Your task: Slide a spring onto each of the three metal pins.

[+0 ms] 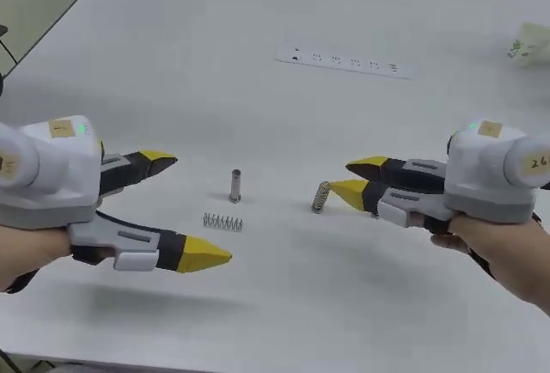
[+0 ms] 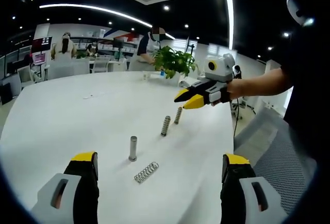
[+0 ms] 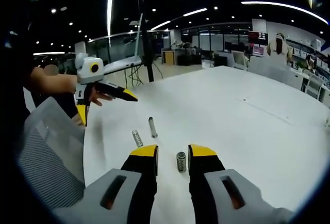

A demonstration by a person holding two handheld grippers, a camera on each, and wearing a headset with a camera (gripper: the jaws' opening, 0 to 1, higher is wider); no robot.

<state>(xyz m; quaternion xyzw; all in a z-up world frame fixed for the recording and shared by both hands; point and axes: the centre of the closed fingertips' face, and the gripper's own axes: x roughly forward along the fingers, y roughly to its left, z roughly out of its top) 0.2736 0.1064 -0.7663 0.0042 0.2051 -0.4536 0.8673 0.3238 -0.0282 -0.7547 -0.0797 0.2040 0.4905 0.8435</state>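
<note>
Two handheld tools, one loose spring, one bare pin and two spring-wrapped pins share a white tabletop point(image 1: 284, 313). Nearest the wearer in the head view, the left tool point(image 1: 185, 208) hangs with its yellow-tipped jaws spread wide, gripping nothing and touching nothing. A hand holds it from behind.

Just ahead of that wide gap the single loose spring point(image 1: 223, 222) lies flat on the tabletop. Right behind it stands the bare pin point(image 1: 235, 186), upright and apart from the spring.

Off to the right, the left gripper view shows the two spring-wrapped pins point(image 2: 165, 126) standing upright, close together but not touching.

The right tool point(image 1: 356, 178) points at them with its jaws only a narrow gap apart. The right gripper view puts one coil-covered pin in line with that gap, just off the yellow tips. Whether a tip touches the coil cannot be told, and nothing is clamped between the jaws.

Well beyond the work, one white power strip point(image 1: 344, 60) lies flat across the far tabletop. In the left gripper view a leafy potted plant point(image 2: 172, 60) stands at the far edge, with people and office desks behind it.
</note>
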